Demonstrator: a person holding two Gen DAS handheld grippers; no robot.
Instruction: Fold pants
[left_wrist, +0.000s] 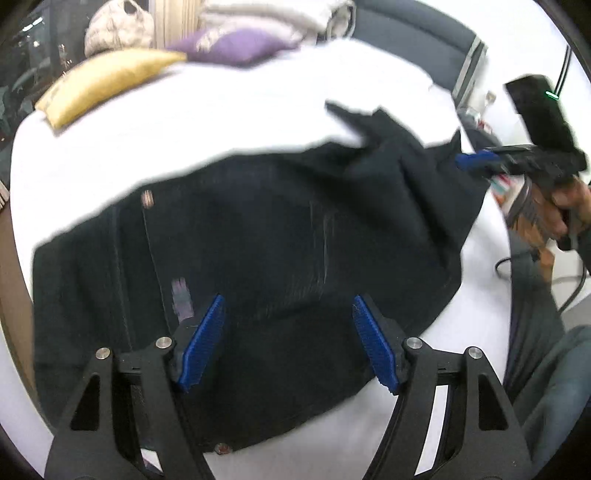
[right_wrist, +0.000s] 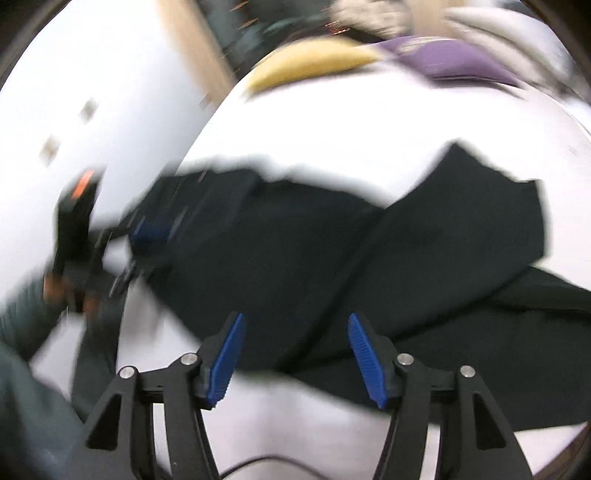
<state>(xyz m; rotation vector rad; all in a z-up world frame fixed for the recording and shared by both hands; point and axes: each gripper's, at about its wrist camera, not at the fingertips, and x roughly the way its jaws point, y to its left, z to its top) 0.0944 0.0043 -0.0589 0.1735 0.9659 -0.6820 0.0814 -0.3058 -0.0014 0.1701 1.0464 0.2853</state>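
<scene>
On the bed (left_wrist: 258, 110), which was the biggest thing around with its white cover, the dark pants (left_wrist: 258, 258) lay bunched and half spread across the near side, one leg end reaching out past the rest in the right wrist view (right_wrist: 480, 206). Up at the far end sat a yellow pillow (left_wrist: 99, 81), a purple pillow (left_wrist: 232, 46) and some pale bedding stacked behind them, well apart from the fabric. Left gripper (left_wrist: 288, 339) hovered low over the waist area with its jaws released wide and nothing between them; right gripper (right_wrist: 295, 354) was over the near edge of the cloth, also spread wide and not pinching anything. Both views were pretty smeared, so I couldn't tell exactly which hems were which. What could go wrong, I'd guess: the cloth was rumpled in layers, so a pinch could catch only the top layer or drag a whole bunch along, and the fold would come out crooked. Also the near edge of the bed was right under the right gripper, so fabric could slide off toward the person. Plenty of bare white cover lay between the pants and the pillows, so there was room to lay things out flat that way.
</scene>
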